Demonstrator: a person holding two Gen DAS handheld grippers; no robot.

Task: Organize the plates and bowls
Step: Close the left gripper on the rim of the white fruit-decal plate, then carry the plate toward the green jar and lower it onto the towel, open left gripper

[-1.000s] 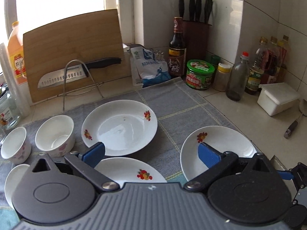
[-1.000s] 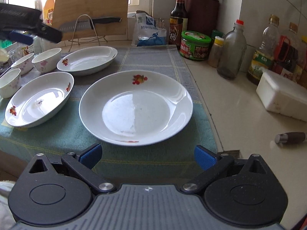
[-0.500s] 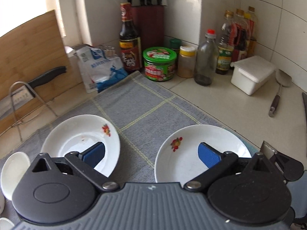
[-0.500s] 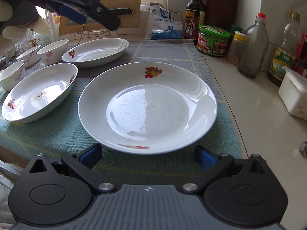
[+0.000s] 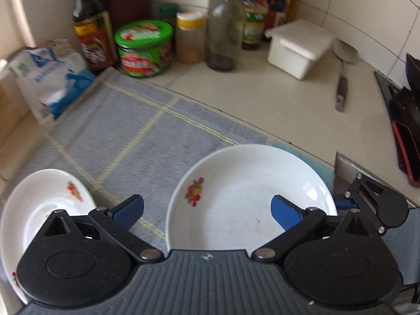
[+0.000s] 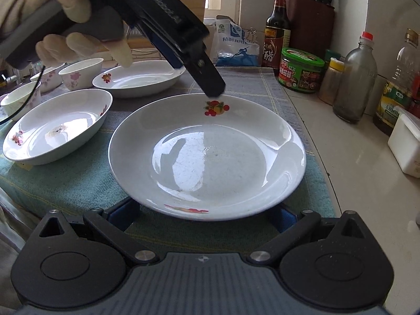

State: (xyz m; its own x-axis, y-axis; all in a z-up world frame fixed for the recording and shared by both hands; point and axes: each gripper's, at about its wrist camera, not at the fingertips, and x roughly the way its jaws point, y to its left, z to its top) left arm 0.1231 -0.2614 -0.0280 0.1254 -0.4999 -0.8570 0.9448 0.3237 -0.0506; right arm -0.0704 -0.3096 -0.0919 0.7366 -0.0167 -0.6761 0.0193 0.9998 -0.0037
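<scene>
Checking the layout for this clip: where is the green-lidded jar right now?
The green-lidded jar stands on the counter at the back, just off the cloth's far right corner, between the dark sauce bottle and a yellow-capped jar.

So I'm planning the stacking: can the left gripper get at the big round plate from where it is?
Probably yes. The left gripper is open and sits just above the round plate's far rim, with nothing between them. The right gripper waits at the near rim, so the far side is free.
</scene>
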